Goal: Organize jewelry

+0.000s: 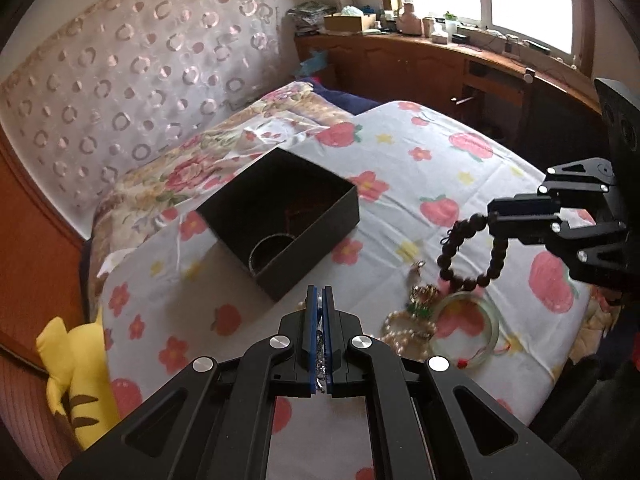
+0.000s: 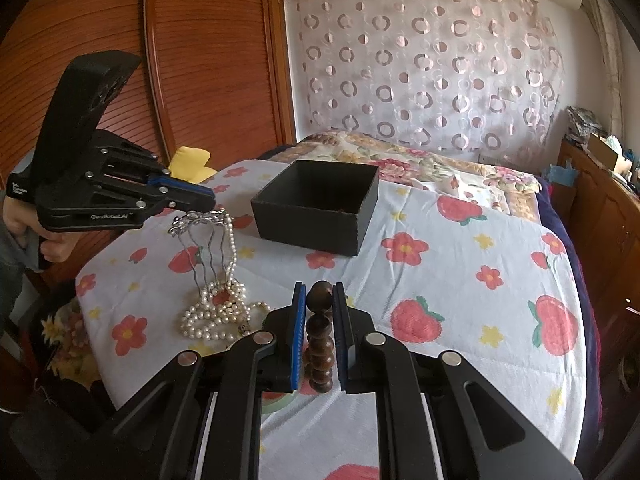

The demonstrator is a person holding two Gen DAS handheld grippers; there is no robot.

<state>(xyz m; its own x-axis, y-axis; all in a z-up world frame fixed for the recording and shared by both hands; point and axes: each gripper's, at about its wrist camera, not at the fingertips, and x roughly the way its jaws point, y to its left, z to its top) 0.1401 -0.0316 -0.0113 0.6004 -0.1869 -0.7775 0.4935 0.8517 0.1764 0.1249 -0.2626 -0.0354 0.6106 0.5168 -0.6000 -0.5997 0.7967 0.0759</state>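
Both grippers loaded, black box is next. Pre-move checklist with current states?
1. Left gripper shut on the silver hair comb: ok.
2. String of white pearls clear of the bedsheet: not ok; it hangs from the comb and its lower coils rest on the flowered sheet.
3. Right gripper shut on the dark wooden bead bracelet: ok, the loop hangs free.
4. Open black cardboard box upright, no lid: ok.
5. Room in the box: ok; a dark bangle sits in one corner.
6. Pale green jade bangle lies untouched on the sheet: ok.
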